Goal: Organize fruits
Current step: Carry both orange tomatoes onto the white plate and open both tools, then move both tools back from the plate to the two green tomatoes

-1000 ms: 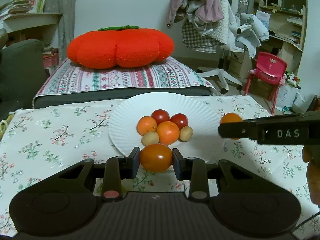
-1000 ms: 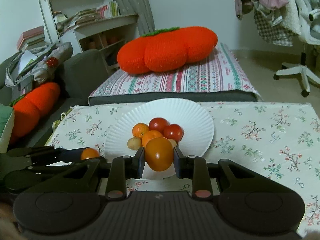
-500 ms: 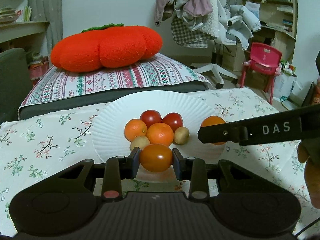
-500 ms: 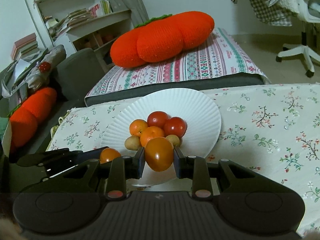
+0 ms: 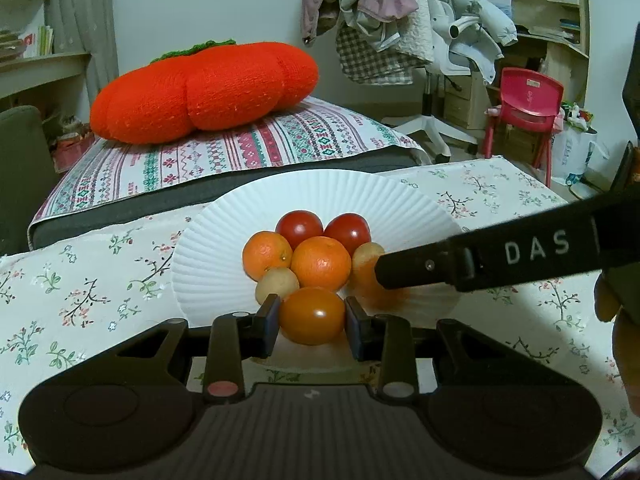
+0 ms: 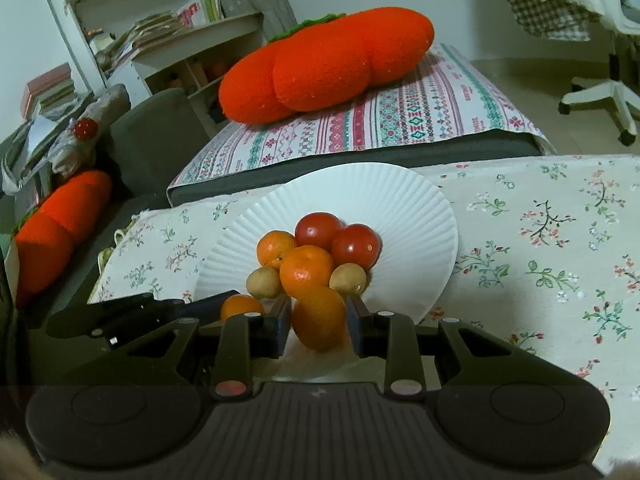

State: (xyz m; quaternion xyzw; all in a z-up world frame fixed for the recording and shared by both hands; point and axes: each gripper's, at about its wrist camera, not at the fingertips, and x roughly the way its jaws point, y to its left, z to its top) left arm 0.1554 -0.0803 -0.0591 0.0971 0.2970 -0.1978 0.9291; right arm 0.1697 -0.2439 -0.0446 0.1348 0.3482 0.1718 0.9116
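A white paper plate (image 5: 224,256) (image 6: 416,216) on the flowered tablecloth holds two red tomatoes (image 5: 299,228), two oranges (image 5: 326,263) and two small tan fruits (image 5: 277,283). My left gripper (image 5: 312,318) is shut on an orange tomato (image 5: 312,316) just over the plate's near rim. My right gripper (image 6: 319,318) is shut on another orange tomato (image 6: 320,318), also at the near rim, right behind the pile. In the left wrist view the right gripper's black finger (image 5: 480,258) reaches in from the right and hides most of its tomato.
A big orange pumpkin cushion (image 5: 204,88) lies on a striped bed behind the table. Another orange cushion (image 6: 52,232) sits at left on a dark sofa. A red child's chair (image 5: 524,108) and a white swivel chair with clothes (image 5: 400,20) stand at the back right.
Both grippers have sunk and come closer to the plate with their tomatoes. The right gripper's finger has slid left toward the fruit pile in the left wrist view.
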